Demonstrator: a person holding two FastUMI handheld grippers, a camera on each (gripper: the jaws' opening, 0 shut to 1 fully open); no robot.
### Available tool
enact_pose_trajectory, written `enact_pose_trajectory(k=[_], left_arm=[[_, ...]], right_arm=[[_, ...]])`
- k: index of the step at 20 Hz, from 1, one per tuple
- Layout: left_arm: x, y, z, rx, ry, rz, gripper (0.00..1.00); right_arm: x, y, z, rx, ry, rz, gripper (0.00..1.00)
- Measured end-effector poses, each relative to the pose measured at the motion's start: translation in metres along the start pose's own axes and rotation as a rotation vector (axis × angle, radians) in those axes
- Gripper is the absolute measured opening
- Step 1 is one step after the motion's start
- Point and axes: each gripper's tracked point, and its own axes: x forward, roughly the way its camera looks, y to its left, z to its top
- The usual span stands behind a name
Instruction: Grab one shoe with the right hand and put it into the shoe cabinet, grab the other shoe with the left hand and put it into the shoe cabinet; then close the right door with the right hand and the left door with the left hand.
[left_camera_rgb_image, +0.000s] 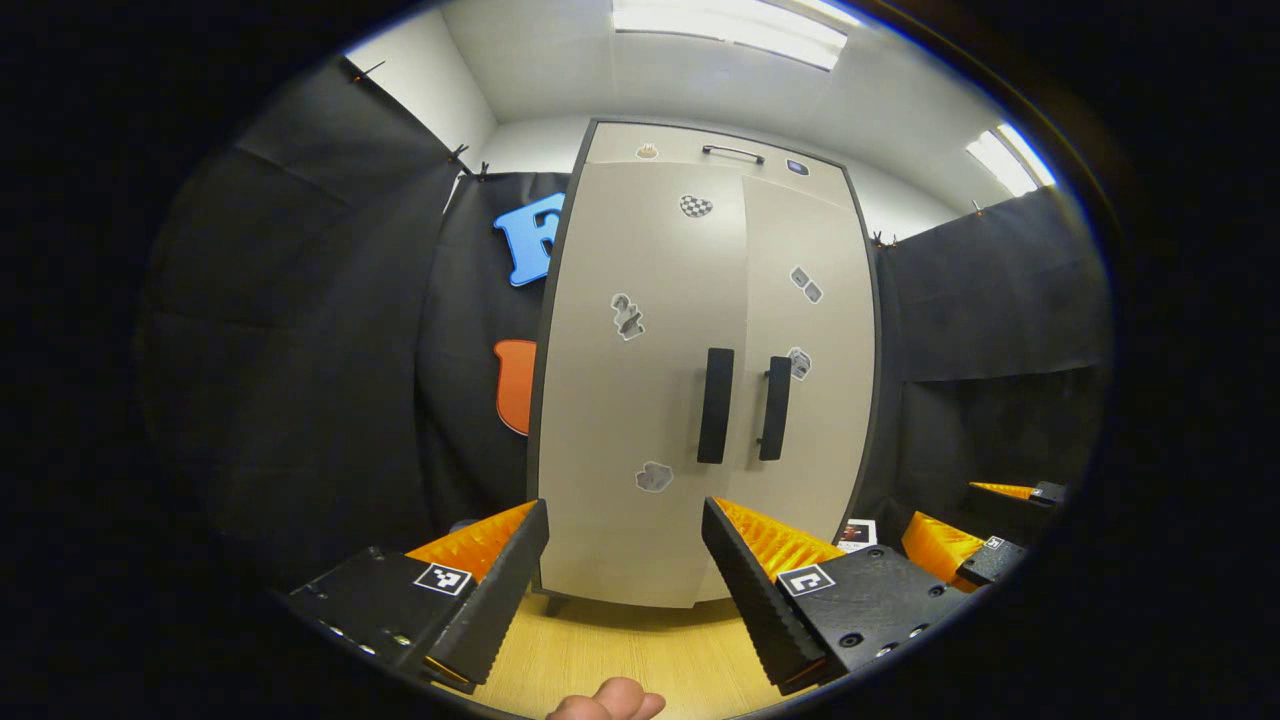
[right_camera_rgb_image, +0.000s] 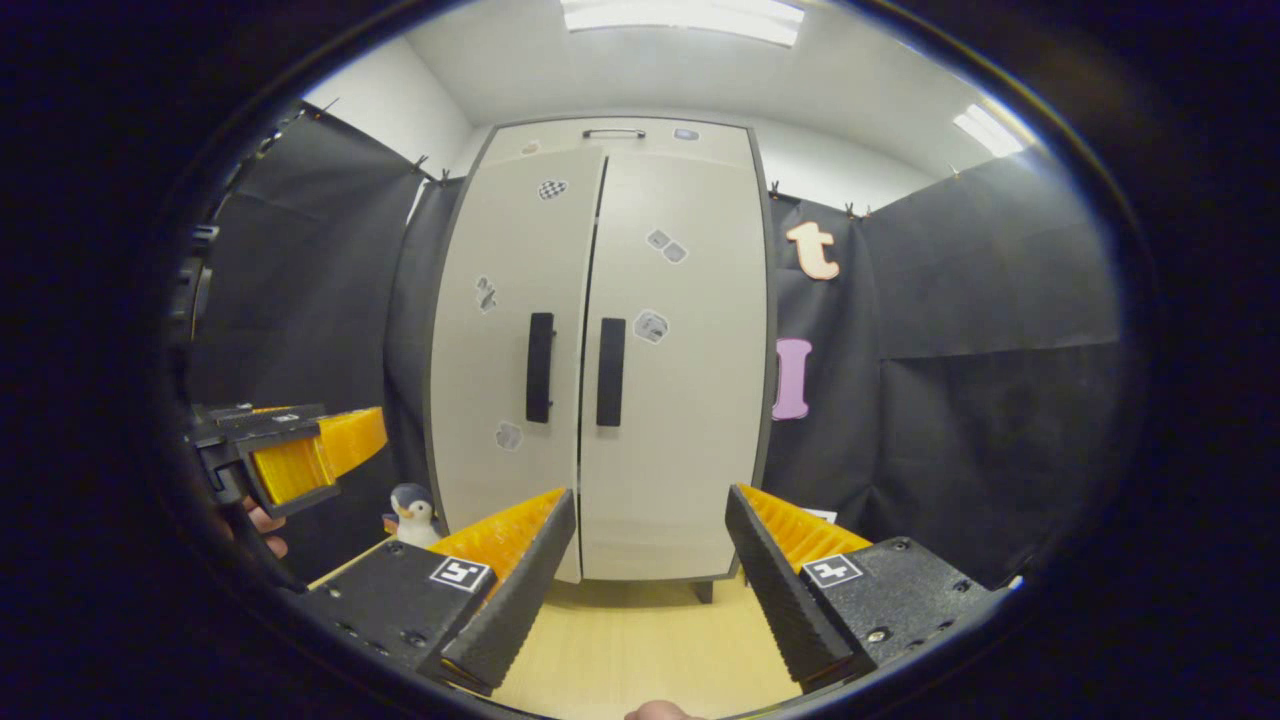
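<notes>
Shoe cabinet (left_camera_rgb_image: 640, 480): stood upright on a light wooden surface (left_camera_rgb_image: 620, 660) against the booth's black cloth wall; pale fronts in a dark frame.
Left door (left_camera_rgb_image: 640, 380): appeared shut, flush with the frame, in the left gripper view.
Right door (left_camera_rgb_image: 815, 400): appeared shut or very nearly so; a thin dark seam ran between the two doors in the right gripper view.
Door handles: two dark vertical bars, left handle (left_camera_rgb_image: 715, 405) and right handle (left_camera_rgb_image: 774, 408), side by side at the centre seam.
Top handle (left_camera_rgb_image: 733, 152): a short dark bar on the panel above the doors.
Stickers (left_camera_rgb_image: 627, 316): several small grey and white ones were scattered over both doors.
Shoes: could not be seen with the doors closed.
Left gripper (left_camera_rgb_image: 625, 570): fingers stood wide apart, holding nothing, pointed at the lower part of the cabinet and clear of it.
Right gripper (right_camera_rgb_image: 650, 560): fingers likewise spread wide, empty, aimed at the cabinet's foot and clear of it; in the left gripper view it sat at the lower right.
Fingertip (left_camera_rgb_image: 608, 700): a bit of the person's hand showed at the bottom edge of the left gripper view.
Penguin toy (right_camera_rgb_image: 412, 512): stood on the surface just left of the cabinet.
Ceiling lights (left_camera_rgb_image: 730, 25): were lit overhead.
</notes>
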Motion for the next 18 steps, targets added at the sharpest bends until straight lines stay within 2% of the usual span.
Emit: enact_pose_trajectory(k=[11, 18], left_arm=[[-0.002, -0.021, -0.014, 0.024, 0.021, -0.042, 0.95], [-0.004, -0.024, -0.017, 0.033, 0.035, -0.041, 0.95]], right_arm=[[0.003, -0.009, -0.010, -0.007, 0.008, -0.001, 0.98], [0.007, -0.019, -0.015, 0.013, 0.023, -0.009, 0.98]])
